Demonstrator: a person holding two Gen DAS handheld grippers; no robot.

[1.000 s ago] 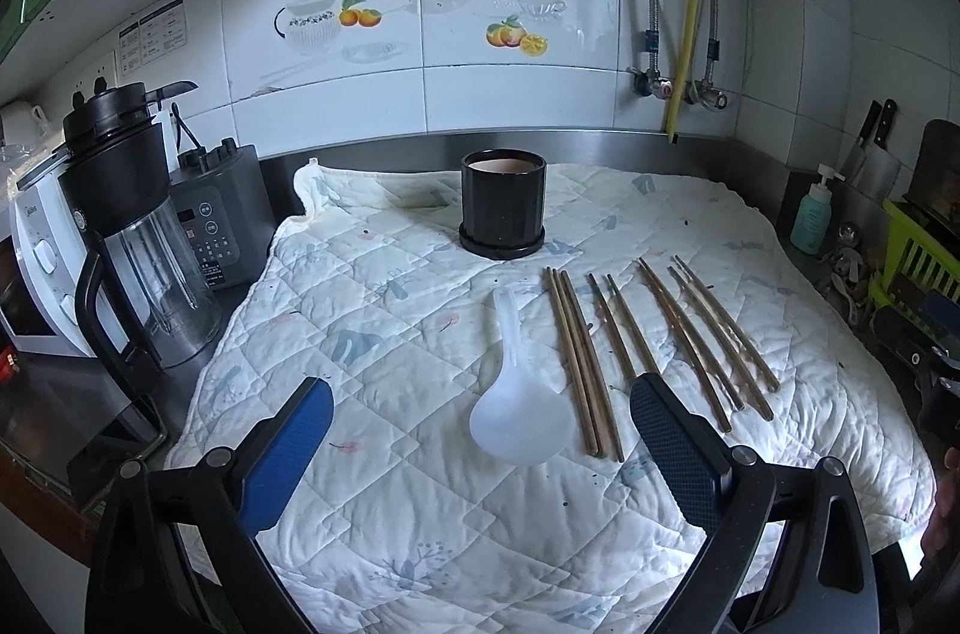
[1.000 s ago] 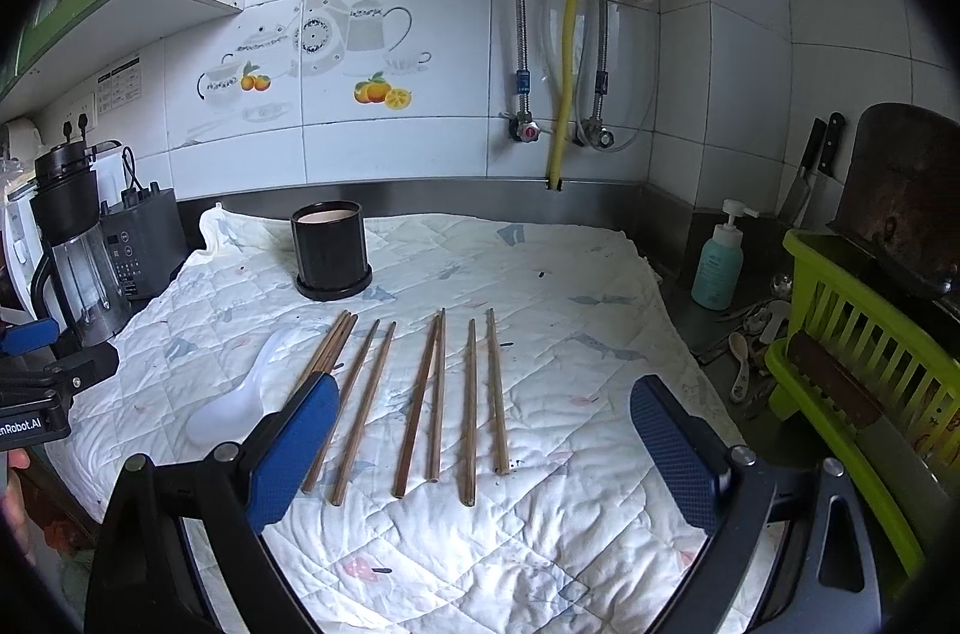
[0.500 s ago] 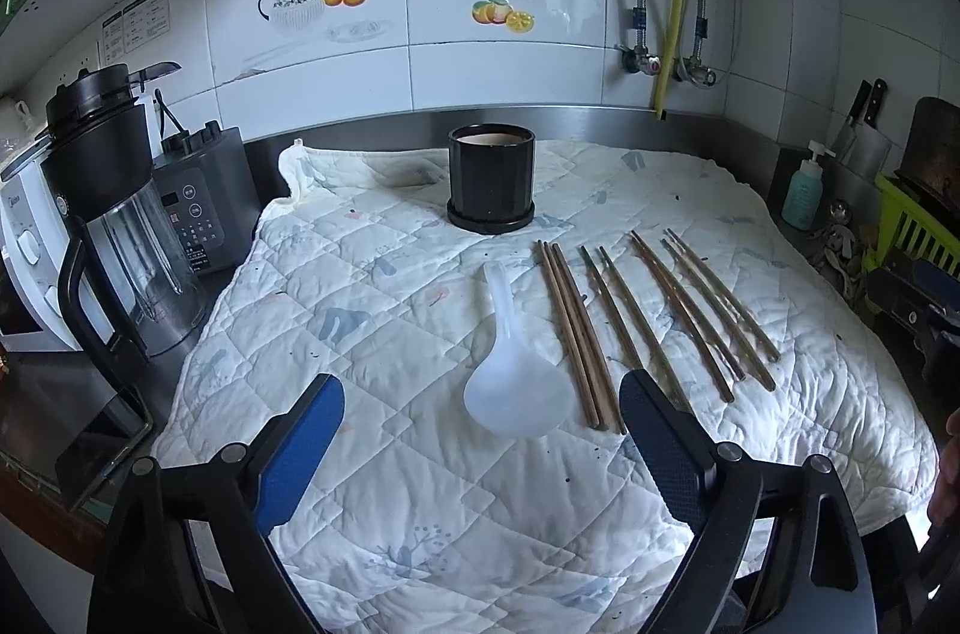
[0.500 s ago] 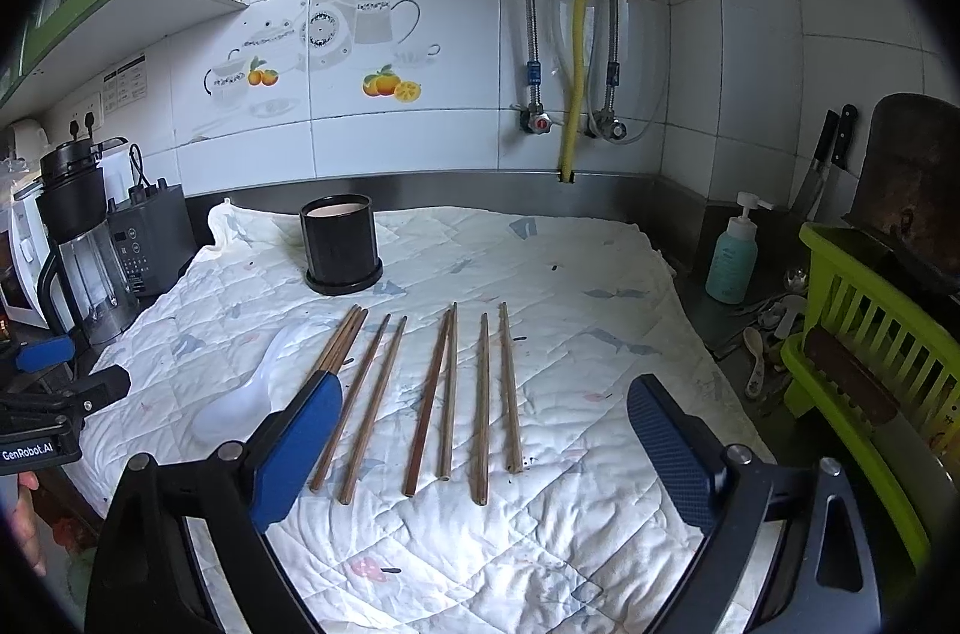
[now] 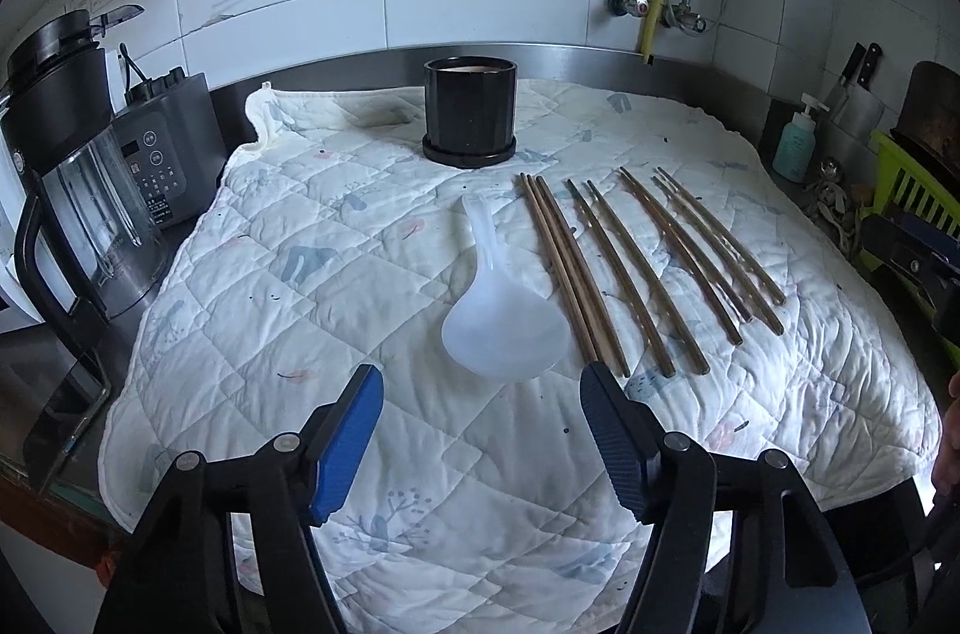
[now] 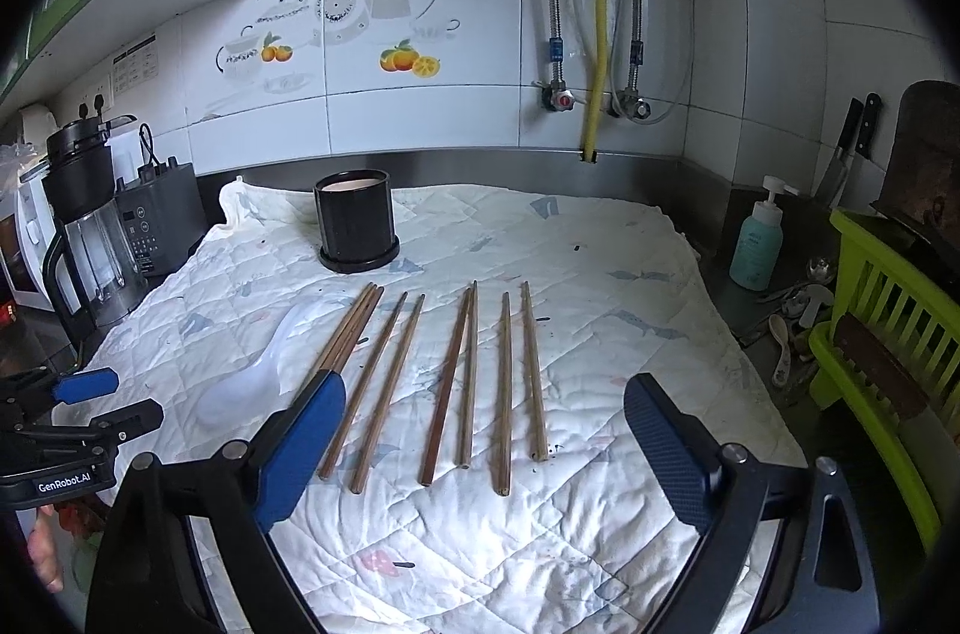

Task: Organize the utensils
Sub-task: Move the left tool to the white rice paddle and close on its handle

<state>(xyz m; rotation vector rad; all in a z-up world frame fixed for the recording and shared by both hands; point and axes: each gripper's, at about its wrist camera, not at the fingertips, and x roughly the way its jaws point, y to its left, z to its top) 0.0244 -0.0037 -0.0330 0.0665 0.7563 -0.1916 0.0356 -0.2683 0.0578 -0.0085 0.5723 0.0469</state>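
Left gripper (image 5: 480,430) hangs low over the near edge of the quilted cloth (image 5: 300,310), jaws spread wide, holding nothing and touching nothing. White plastic spoon (image 5: 501,316) lies flat just ahead of it, bowl toward the gripper, handle pointing at the black holder (image 5: 470,112) at the back of the worktop. Likely step: pick up the spoon first. To do it well, come down over the handle rather than the broad bowl, close across the narrow part, and keep the right-side finger off the nearest chopsticks (image 5: 570,274), which lie just beside the bowl. The cloth is soft, so a push down may drag it and shift the sticks.

Right gripper (image 6: 483,421) is also spread wide and empty, hovering above the near ends of the chopsticks (image 6: 468,376); no contact that I can see. Sticks lie in loose pairs side by side, tips toward the holder (image 6: 357,220), none inside it yet. Holder stands upright on a saucer, well apart from both grippers. A blender (image 5: 72,190) sits off the cloth to the left, a green rack (image 6: 888,352) to the right.
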